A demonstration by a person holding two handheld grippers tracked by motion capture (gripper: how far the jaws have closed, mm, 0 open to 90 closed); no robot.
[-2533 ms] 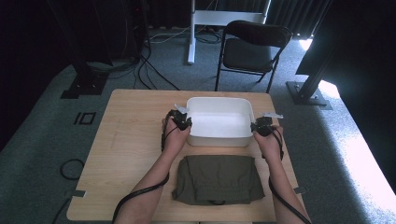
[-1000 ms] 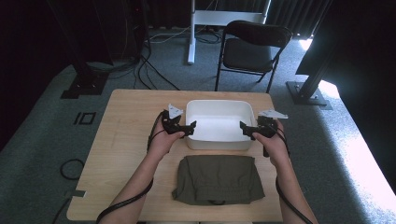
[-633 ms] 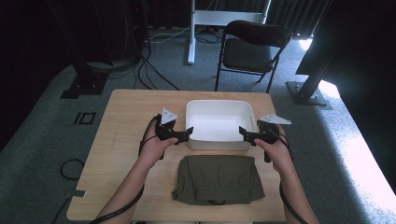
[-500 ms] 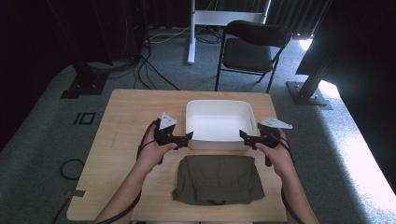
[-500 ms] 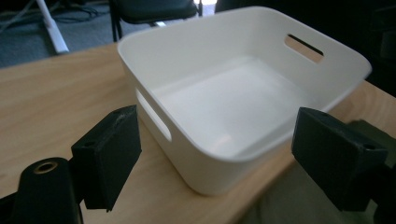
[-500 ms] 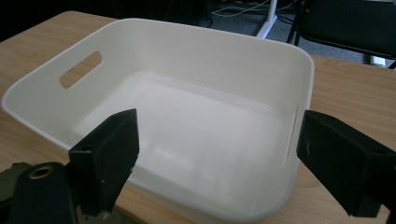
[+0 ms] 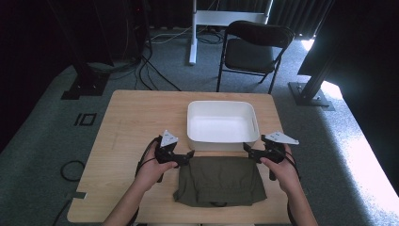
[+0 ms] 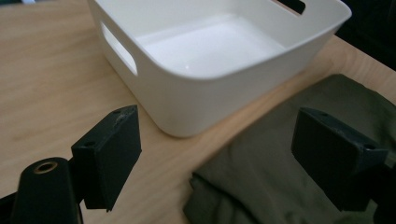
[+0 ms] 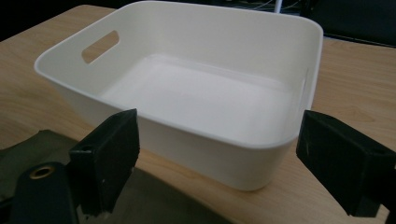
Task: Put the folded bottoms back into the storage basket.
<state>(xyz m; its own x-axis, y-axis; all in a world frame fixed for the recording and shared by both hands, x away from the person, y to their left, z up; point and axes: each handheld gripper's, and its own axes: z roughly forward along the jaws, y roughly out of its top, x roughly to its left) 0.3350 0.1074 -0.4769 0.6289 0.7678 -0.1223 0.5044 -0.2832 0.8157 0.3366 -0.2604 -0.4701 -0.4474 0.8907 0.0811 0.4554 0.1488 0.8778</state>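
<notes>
High view: cloth (image 7: 220,180) between both claws

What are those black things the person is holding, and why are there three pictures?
They are squeezing tools. The person holds a left hand-held gripper and a right hand-held gripper, each with two black jaws. One picture comes from a camera above the wooden table. The other two come from small cameras riding on each tool, looking along its jaws. On the table sit an empty white plastic bin and a folded olive-green cloth. Both tools are open, holding nothing, near the cloth's far corners.
</notes>
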